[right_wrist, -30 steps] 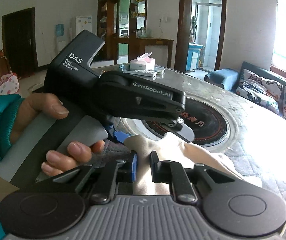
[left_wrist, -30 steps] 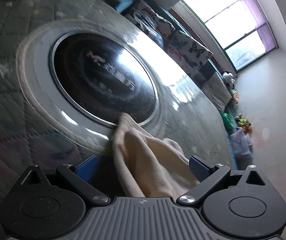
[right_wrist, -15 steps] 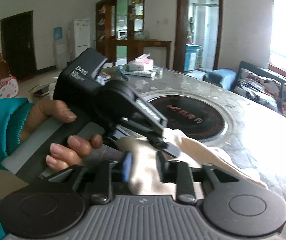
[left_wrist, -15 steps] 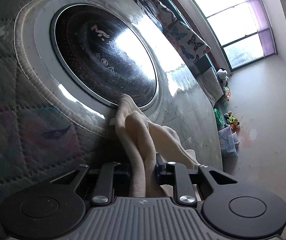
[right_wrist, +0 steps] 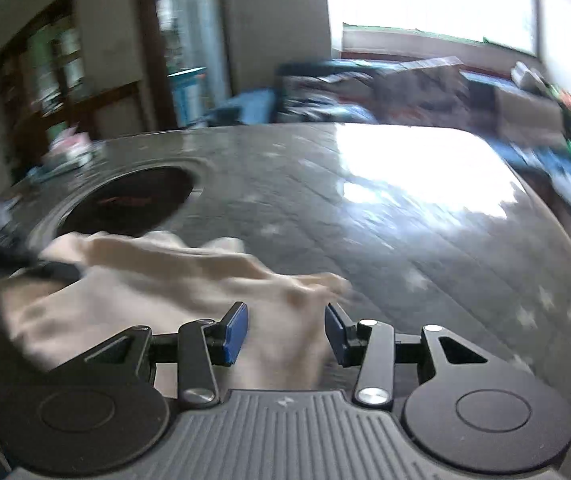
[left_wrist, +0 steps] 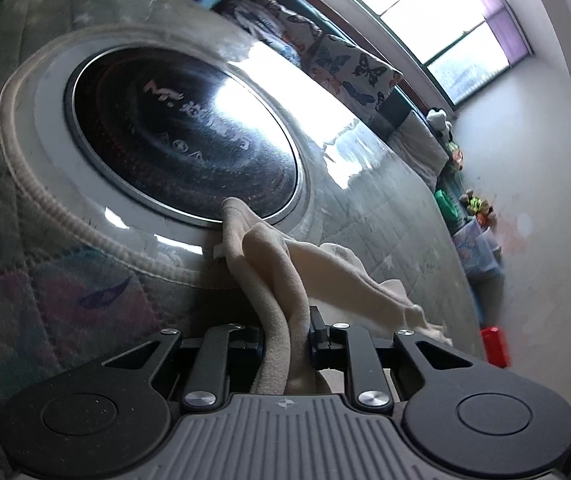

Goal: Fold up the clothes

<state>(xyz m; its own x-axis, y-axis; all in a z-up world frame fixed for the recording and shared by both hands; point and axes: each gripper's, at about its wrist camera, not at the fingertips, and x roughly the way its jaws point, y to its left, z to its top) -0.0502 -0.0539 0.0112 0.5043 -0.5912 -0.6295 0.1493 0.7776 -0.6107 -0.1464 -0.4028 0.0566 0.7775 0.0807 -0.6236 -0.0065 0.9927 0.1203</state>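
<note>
A cream cloth (left_wrist: 273,264) lies bunched on the round quilted table (left_wrist: 25,240), its far end touching the black glass cooktop disc (left_wrist: 181,140). My left gripper (left_wrist: 285,340) is shut on a fold of the cloth. In the blurred right wrist view the cloth (right_wrist: 157,280) spreads to the left, and my right gripper (right_wrist: 285,330) is open with cloth between and below its blue pads (right_wrist: 235,332). The left gripper shows only as a dark blur at the cloth's left edge (right_wrist: 45,268).
The cooktop disc (right_wrist: 133,204) is set in the table's middle. A tissue box and small items (right_wrist: 65,152) sit at the far side. A sofa with butterfly cushions (left_wrist: 345,64) and toys stand along the window wall beyond the table.
My left gripper closed on the cloth fold and stays shut. My right gripper let go of the cloth, opened, and swung to the right, away from the left gripper.
</note>
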